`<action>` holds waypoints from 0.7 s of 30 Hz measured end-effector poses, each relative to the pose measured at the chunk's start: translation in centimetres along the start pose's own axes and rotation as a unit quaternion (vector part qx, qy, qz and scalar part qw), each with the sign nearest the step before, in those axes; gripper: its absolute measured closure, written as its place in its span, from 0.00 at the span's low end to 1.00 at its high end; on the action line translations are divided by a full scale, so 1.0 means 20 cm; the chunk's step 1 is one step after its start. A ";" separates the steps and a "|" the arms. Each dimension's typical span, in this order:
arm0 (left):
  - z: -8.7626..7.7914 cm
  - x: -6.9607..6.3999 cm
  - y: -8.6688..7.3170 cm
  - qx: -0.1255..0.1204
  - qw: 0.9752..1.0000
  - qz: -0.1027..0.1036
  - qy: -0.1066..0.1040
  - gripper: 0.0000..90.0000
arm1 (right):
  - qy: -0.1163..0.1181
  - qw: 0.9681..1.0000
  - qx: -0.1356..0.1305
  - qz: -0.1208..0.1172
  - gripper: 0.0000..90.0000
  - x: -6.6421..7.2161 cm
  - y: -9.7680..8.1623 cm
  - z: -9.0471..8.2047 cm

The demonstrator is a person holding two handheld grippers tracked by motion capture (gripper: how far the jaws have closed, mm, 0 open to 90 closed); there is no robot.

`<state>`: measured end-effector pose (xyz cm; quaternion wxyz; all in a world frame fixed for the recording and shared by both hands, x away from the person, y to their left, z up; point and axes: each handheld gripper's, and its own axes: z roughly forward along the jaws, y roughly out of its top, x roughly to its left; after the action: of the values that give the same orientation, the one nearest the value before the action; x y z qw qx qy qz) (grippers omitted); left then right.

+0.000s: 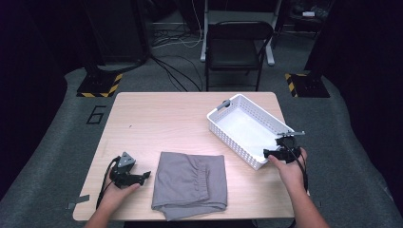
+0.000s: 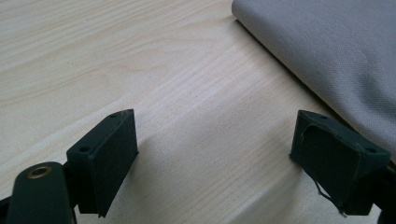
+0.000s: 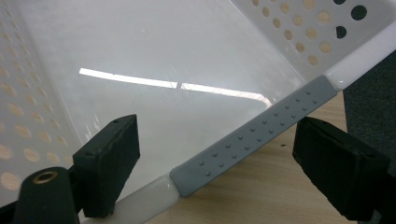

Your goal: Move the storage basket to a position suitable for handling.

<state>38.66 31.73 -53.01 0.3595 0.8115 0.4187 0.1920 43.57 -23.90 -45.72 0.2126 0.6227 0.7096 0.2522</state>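
Note:
A folded grey cloth [image 1: 190, 183] with an elastic waistband lies near the table's front edge, in the middle. My left gripper [image 1: 144, 175] rests on the table just left of it, jaws pointing at the cloth. In the left gripper view that gripper [image 2: 215, 126] is open over bare wood, and the cloth [image 2: 336, 56] edge runs by its right jaw. A white perforated basket [image 1: 231, 142] stands at the right. My right gripper [image 1: 272, 152] is at its near end. It [image 3: 215, 135] is open astride the grey handle [image 3: 261, 135], one jaw inside the basket [image 3: 289, 28], one outside.
The wooden table [image 1: 157, 123] has bare room at the left and back. The basket is empty inside. A black chair [image 1: 237, 45] stands behind the table, with cables [image 1: 176, 71] on the floor and striped stand bases [image 1: 100, 85] at either side.

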 end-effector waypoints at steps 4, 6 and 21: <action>0.00 0.00 0.00 0.000 1.000 0.001 0.001 0.16 | -0.005 1.000 0.000 -0.007 0.20 0.00 0.02 0.01; 0.00 0.00 0.00 0.000 1.000 0.001 0.001 0.16 | -0.007 1.000 0.001 -0.011 0.22 0.01 0.03 0.02; 0.00 0.00 0.00 0.001 1.000 0.002 0.000 0.16 | -0.008 0.998 -0.001 -0.056 0.45 0.12 0.17 0.08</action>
<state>38.68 31.73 -53.00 0.3587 0.8125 0.4174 0.1923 46.85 -21.02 -44.71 0.2327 0.5838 0.7413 0.2356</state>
